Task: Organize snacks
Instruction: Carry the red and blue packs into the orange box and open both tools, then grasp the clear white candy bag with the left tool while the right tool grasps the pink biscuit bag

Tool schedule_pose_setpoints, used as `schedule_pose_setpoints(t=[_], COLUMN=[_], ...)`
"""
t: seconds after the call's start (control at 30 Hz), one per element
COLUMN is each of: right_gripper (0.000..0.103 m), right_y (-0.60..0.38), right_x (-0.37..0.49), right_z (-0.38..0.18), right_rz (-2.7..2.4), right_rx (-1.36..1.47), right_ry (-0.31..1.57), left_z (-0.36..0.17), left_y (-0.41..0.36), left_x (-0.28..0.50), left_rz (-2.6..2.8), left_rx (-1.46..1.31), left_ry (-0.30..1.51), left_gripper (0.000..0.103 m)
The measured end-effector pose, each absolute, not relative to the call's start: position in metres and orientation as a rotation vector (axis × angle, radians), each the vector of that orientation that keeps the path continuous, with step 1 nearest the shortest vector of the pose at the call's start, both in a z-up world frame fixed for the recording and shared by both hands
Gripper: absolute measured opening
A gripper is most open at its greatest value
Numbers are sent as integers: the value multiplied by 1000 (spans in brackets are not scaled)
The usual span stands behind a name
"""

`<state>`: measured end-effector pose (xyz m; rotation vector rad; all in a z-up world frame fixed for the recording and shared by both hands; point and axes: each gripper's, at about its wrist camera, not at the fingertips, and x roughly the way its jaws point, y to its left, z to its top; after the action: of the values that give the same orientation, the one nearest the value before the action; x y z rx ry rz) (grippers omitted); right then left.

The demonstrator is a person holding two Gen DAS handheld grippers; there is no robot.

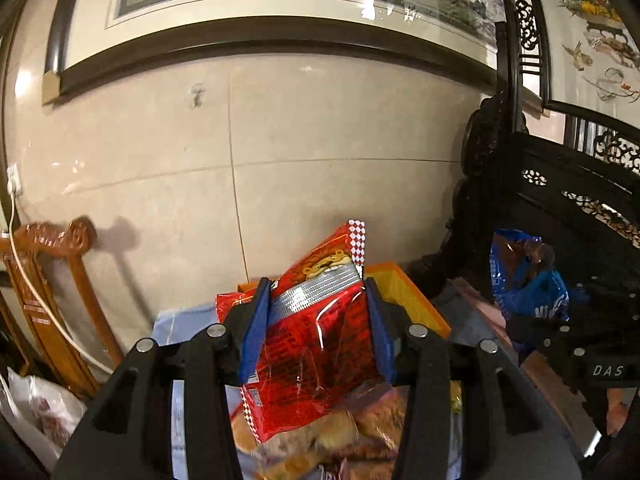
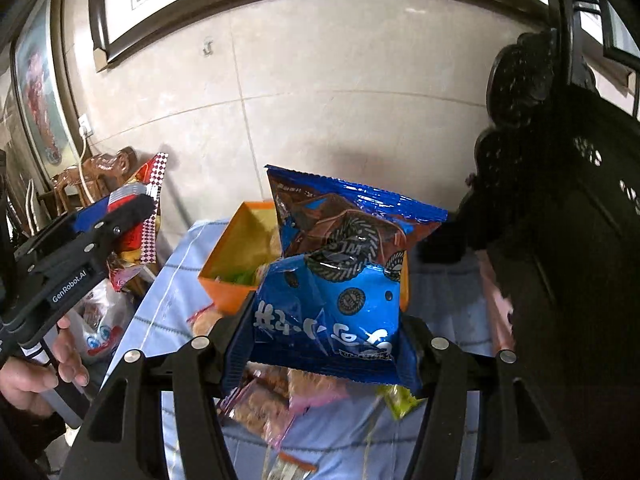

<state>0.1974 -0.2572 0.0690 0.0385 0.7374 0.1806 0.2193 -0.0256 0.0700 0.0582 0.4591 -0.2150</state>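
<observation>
My left gripper (image 1: 316,286) is shut on a red snack bag (image 1: 320,340) with a lion picture and a silver band, held upright and lifted off the table. In the right wrist view my right gripper (image 2: 326,314) is shut on a blue cookie bag (image 2: 340,264), also raised. An orange box (image 2: 230,264) with a yellow inside stands open behind both bags, near the wall. Loose packets of pastries (image 1: 344,436) lie on the light blue cloth below. The left gripper (image 2: 132,208) with its red bag (image 2: 154,176) shows at the left of the right wrist view.
A light blue striped tablecloth (image 2: 168,312) covers the table by a tiled wall. Dark carved wooden furniture (image 2: 560,220) stands close on the right. A wooden chair (image 1: 52,280), a white cable and a plastic bag (image 1: 44,412) are at the left. A person's hand (image 2: 36,372) grips the left handle.
</observation>
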Motion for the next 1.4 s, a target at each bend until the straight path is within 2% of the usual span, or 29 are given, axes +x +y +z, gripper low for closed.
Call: schedule_pose_setpoints(t=[0.3, 0.53, 0.57, 0.63, 0.7, 0.77, 0.87, 0.97, 1.2, 1.4], right_gripper=[61, 61, 64, 68, 70, 70, 72, 81, 82, 82], right_y=[-265, -262, -260, -258, -255, -254, -264, -286, -325, -252], right_x=[266, 318, 324, 344, 347, 340, 326, 304, 234, 222], right_z=[60, 32, 25, 5, -4, -10, -22, -45, -144, -154], right_rz=[171, 191, 202, 181, 156, 166, 136, 72, -25, 190], right_rx=[34, 28, 25, 2, -33, -55, -43, 3, 118, 20], right_ry=[751, 781, 788, 861, 881, 875, 888, 916, 1146, 1139], left_z=[57, 29, 23, 5, -7, -18, -32, -48, -122, -148], left_y=[-50, -54, -54, -52, -46, -37, -25, -8, 13, 17], left_x=[290, 343, 349, 368, 373, 371, 356, 328, 237, 225], left_rz=[-217, -197, -185, -129, -95, -79, -80, -84, -147, -96], left_rx=[81, 92, 97, 108, 85, 79, 89, 75, 174, 126], left_ry=[486, 526, 539, 588, 606, 627, 653, 686, 842, 888], left_gripper=[45, 44, 45, 71, 76, 82, 84, 89, 90, 90])
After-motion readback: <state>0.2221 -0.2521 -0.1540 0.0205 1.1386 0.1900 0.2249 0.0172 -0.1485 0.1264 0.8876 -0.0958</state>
